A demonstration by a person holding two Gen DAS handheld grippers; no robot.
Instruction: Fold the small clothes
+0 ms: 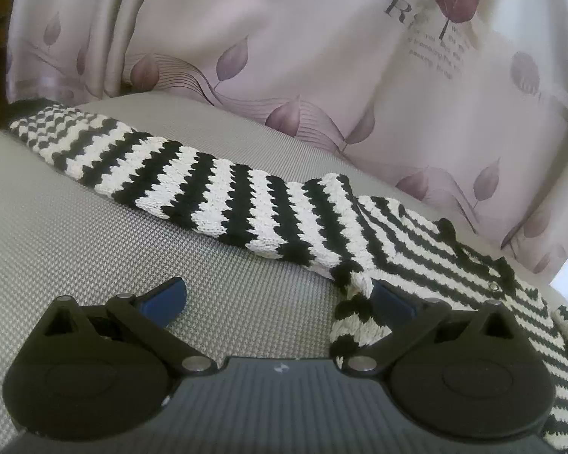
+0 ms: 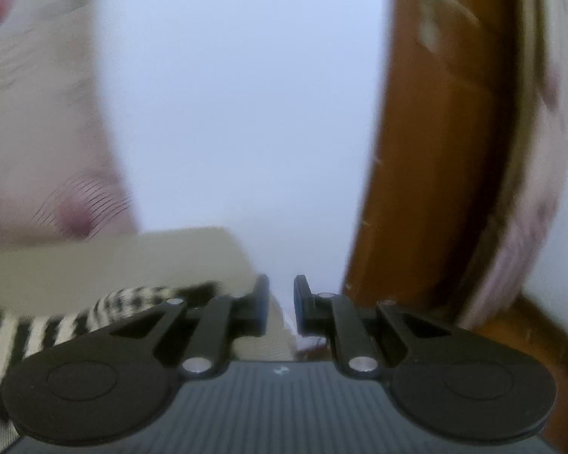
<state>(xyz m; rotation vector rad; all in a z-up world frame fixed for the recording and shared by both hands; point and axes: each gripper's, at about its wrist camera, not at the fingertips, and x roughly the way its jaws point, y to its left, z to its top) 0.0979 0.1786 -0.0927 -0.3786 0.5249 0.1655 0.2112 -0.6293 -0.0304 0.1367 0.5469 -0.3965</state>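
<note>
A small black-and-white striped knit sweater (image 1: 416,242) lies flat on a grey woven cushion (image 1: 94,249). One sleeve (image 1: 178,174) stretches out to the far left. My left gripper (image 1: 280,295) is open low over the cushion; its right finger (image 1: 392,299) touches the sweater's bunched edge near the armpit, its left finger (image 1: 166,295) is over bare cushion. In the blurred right wrist view, my right gripper (image 2: 280,302) has its jaws nearly closed with a narrow gap and nothing between them. It sits past the cushion's corner (image 2: 208,249); part of the sweater (image 2: 56,325) shows at lower left.
A pink curtain with purple leaves (image 1: 284,56) hangs right behind the cushion. In the right wrist view there is a pale wall (image 2: 246,113), a brown wooden frame (image 2: 435,189) on the right, and more curtain (image 2: 530,189) beyond it.
</note>
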